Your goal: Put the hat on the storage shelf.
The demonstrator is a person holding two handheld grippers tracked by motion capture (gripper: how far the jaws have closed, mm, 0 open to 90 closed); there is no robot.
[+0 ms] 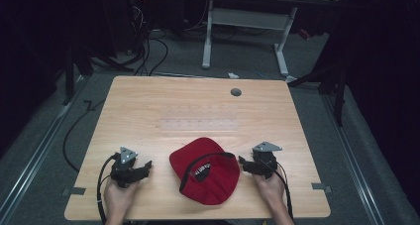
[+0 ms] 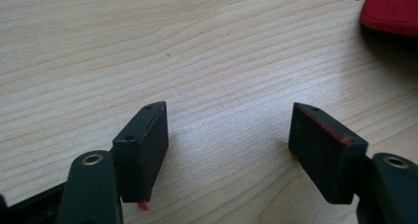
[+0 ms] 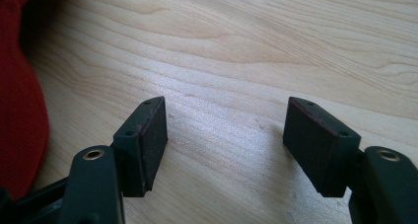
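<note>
A red cap [image 1: 205, 170] lies upside down near the front middle of the wooden table [image 1: 148, 106], its dark inside and black rim band facing up. My left gripper [image 1: 146, 166] rests low to the cap's left, open, with bare wood between its jaws [image 2: 226, 135]; the cap's red edge [image 2: 392, 9] shows at the upper right of the left gripper view. To the cap's right my right gripper [image 1: 242, 163] is open too, nothing between its jaws [image 3: 224, 130]. Red cap fabric [image 3: 19, 95] runs along the left side of the right gripper view.
A faint clear plastic sheet [image 1: 200, 120] lies flat on the table behind the cap. A round grey cable hole [image 1: 236, 92] sits near the far edge. Beyond the table stand a white desk frame [image 1: 245, 24] and loose cables [image 1: 148, 46] on the floor.
</note>
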